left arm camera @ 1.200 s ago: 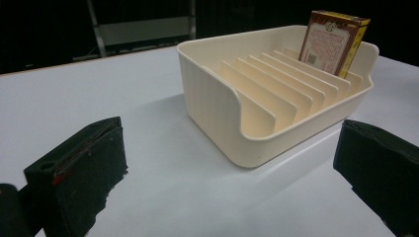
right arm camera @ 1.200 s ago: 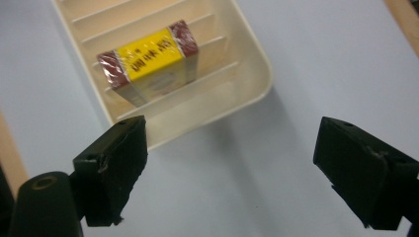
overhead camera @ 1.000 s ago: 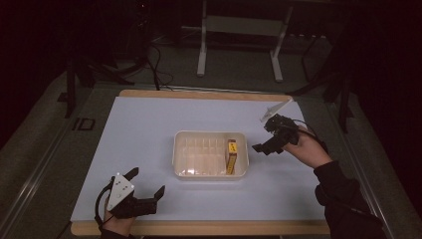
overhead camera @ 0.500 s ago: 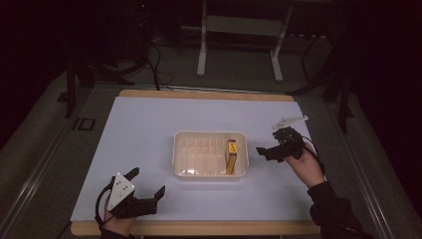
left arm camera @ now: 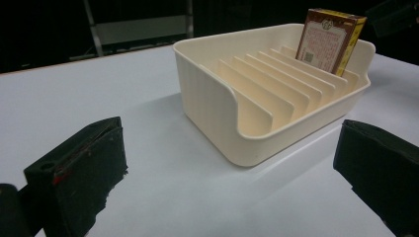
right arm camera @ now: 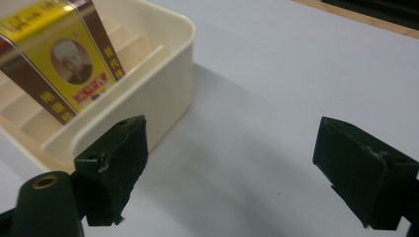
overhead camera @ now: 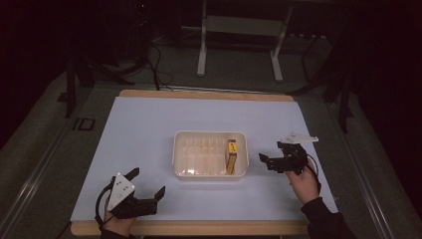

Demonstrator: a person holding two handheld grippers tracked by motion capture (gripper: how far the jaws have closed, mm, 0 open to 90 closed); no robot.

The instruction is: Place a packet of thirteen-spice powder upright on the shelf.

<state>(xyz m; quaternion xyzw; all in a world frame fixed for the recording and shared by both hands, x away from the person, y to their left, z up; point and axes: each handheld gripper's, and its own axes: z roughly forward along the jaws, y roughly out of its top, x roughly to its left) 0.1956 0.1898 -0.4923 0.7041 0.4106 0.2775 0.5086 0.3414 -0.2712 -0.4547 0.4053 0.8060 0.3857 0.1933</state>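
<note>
Right gripper (overhead camera: 268, 160), held in a person's hand (overhead camera: 302, 181) just beside the right end of a cream tray (overhead camera: 209, 175), hangs with its jaws spread wide and nothing between them. In the right gripper view (right arm camera: 225, 173) the jaws frame bare table (right arm camera: 296, 64), with the tray's rounded corner (right arm camera: 163, 94) close to one jaw. A small box (overhead camera: 231, 156) stands on edge in the tray's rightmost slot, leaning a little; its yellow-and-brown face with an oval portrait (right arm camera: 64, 64) fills the upper left of that view. Ribs divide the tray into a row of narrow slots, and the others near the box look vacant.

Left gripper (overhead camera: 147, 186) sits at the table's near left corner, well apart from the tray, a grey three-cornered plate on top and the hand (overhead camera: 117, 226) behind it at the table's edge. Its jaws are likewise spread, gripping nothing. The left gripper view (left arm camera: 232, 173) looks across the pale blue surface at the tray (left arm camera: 217, 113), whose ribs run back toward the box (left arm camera: 328, 39) upright at the far end.

Beyond the table's far edge, a metal stand (overhead camera: 239, 45) and cables lie on a dim floor.
</note>
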